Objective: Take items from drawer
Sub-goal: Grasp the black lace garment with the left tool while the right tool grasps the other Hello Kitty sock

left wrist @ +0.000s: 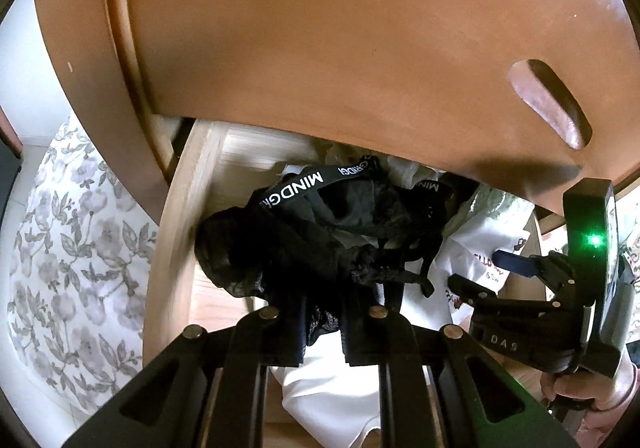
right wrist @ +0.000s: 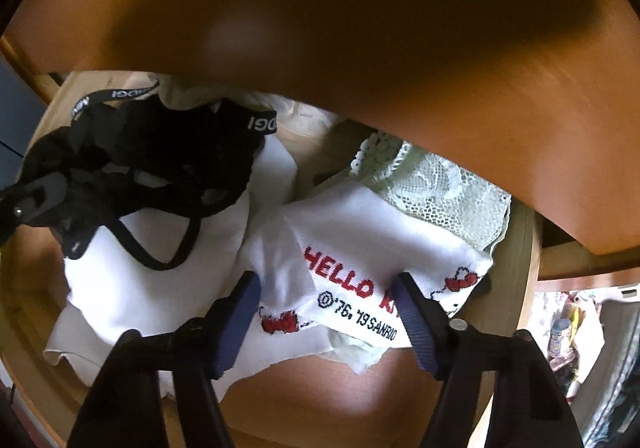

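My left tongs [left wrist: 344, 312] pinch the limp black underwear [left wrist: 320, 232] over the drawer [left wrist: 176, 248], while my right tongs [right wrist: 326, 312], half-wide, straddle the soft, light white sock [right wrist: 360, 248] at its bunched lettered middle, the best hold.

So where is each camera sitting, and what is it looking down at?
Left wrist: sits on the left gripper, looking down into the open drawer; its fingers pinch the black lace garment. The right gripper and a hand show at right.
Right wrist: sits on the right gripper, looking steeply down at the white Hello Kitty sock between its open blue pads.
Shared: the drawer, black garment, sock and the left gripper.
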The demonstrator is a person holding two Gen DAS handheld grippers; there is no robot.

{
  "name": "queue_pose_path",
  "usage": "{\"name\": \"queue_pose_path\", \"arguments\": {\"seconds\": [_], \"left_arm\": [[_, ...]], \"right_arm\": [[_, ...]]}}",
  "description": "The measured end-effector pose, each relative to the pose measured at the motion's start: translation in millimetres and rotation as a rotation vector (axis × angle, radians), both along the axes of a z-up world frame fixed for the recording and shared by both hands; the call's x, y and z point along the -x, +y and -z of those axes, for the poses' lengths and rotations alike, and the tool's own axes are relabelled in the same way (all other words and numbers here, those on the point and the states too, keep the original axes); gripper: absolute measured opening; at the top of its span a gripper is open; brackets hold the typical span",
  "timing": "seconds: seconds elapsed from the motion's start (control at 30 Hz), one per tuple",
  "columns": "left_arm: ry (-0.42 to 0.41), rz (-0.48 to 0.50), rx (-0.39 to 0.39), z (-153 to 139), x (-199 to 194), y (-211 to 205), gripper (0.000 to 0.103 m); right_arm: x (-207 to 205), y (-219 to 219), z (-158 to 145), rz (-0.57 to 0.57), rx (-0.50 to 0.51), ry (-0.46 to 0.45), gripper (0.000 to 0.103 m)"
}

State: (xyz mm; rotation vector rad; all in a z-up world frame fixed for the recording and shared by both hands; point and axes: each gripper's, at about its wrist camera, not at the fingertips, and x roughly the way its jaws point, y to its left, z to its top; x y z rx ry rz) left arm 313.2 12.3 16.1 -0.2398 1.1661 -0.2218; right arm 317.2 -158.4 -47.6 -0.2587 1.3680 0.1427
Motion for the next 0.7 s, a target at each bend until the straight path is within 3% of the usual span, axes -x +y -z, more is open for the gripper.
{"name": "queue_pose_path", "arguments": {"seconds": [0.4, 0.7], "left_arm": [[-0.001, -0.014, 0.009, -0.5, 1.2, 4.7, 0.013], [-0.001, -0.025, 0.011, -0.5, 3.2, 4.9, 0.013]], "right_arm": [[3.8, -28.4, -16.5, 0.037, -0.033, -0.068, 0.02], [24.1, -45.4, -33.2, 0.087, -0.071, -0.131, 0.012]]}}
